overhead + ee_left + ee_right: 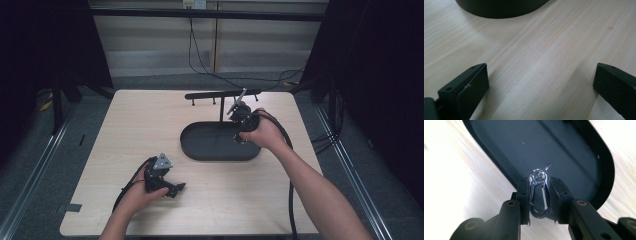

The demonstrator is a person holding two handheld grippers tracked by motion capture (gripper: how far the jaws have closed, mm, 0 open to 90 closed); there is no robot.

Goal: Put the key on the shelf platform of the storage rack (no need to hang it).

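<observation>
My right gripper [539, 187] is shut on a small silver carabiner clip [538, 195], held above the near end of a black oval tray [579, 150]. In the high view the right gripper [241, 120] hovers over the tray's [200, 150] right part, just in front of a black T-shaped rack [222, 95]. My left gripper [175, 190] rests low over the wooden table [140, 120] at the front left. Its jaws stand wide apart in the left gripper view, left gripper [541, 82] with only bare wood between them, and the tray's rim [499, 10] lies ahead.
The rack has short pegs hanging from its bar and stands behind the tray. Black cables [200, 55] run across the floor behind the table. Dark curtains close both sides. Bare tabletop lies left of the tray and along the front edge.
</observation>
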